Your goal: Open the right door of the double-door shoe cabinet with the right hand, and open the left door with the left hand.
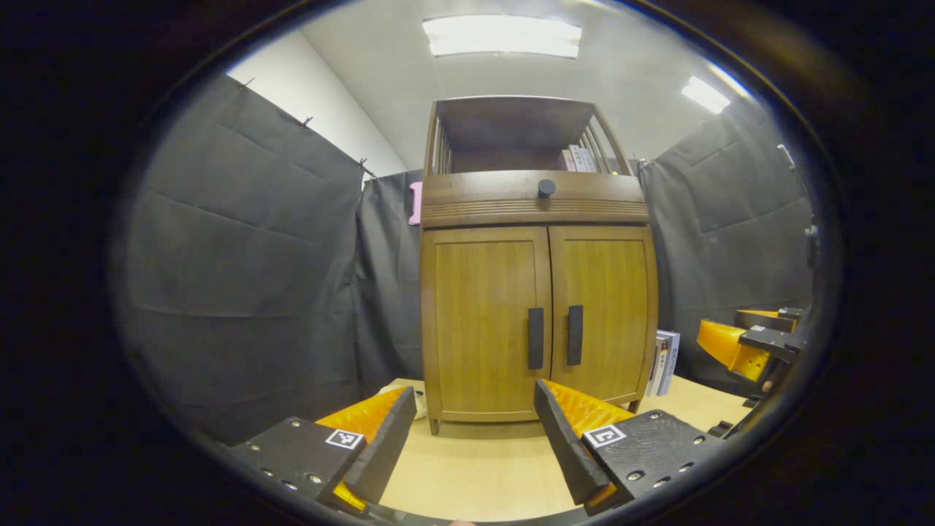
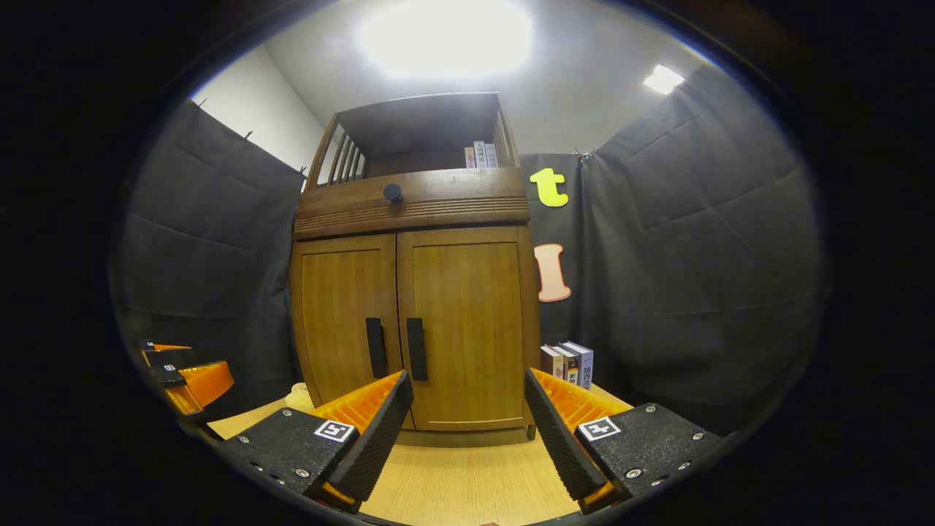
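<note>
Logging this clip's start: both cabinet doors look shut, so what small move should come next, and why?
Probably bring the right tool forward to the black vertical handle of the brown wooden right door. Both doors are closed, both tools are open and short of the cabinet, and the left tool holds nothing.

Brown wooden double-door shoe cabinet (image 1: pixel 537 321), vertical grain; black bar door handles (image 1: pixel 535 337); black round drawer knob (image 1: pixel 546 188); pale wood-grain tabletop (image 1: pixel 475 475); dark grey cloth wall (image 1: pixel 241 256).
</note>
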`<state>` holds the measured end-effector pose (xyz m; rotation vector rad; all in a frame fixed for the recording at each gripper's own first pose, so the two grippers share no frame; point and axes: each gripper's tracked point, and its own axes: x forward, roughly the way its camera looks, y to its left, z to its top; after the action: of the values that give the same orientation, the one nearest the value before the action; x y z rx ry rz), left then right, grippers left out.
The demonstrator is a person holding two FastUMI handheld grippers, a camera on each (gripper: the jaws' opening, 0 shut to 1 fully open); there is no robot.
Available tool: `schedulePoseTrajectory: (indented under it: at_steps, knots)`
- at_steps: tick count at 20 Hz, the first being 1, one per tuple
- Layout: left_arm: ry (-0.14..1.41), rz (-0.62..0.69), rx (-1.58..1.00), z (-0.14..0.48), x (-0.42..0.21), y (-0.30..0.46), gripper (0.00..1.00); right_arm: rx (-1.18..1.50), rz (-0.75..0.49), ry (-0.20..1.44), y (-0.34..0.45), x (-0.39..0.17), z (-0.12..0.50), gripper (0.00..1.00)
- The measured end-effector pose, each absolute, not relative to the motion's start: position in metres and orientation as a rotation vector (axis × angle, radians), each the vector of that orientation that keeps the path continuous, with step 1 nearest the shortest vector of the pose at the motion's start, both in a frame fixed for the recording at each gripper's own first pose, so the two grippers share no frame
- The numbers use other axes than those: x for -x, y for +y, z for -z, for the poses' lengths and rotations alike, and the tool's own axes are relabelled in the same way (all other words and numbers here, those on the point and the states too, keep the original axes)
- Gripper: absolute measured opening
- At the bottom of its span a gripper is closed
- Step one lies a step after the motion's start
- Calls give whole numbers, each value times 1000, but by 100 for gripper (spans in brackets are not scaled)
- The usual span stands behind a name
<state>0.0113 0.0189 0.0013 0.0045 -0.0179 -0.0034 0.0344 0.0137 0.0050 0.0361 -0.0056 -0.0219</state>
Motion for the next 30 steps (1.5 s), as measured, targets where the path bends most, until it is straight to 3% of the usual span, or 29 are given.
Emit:
schedulePoseTrajectory:
  at_steps: [1, 2, 16, 19, 30]
  knots:
    - [-19, 2, -3, -2, -11, 20, 99, -41, 19, -10, 15, -40, -8, 95]
    - [-21, 0, -1, -2, -12, 21, 93, -44, 14, -16, 18, -46, -12, 95]
    - [-36, -106, -16, -14, 1, 63, 93, -54, -37, -22, 50, -144, -22, 95]
    - [-33, -128, -17, -14, -2, 64, 90, -45, -49, -13, 56, -165, -18, 95]
    - [-14, -226, -33, -8, -6, 77, 93, -43, -93, 67, 89, -242, 21, 92]
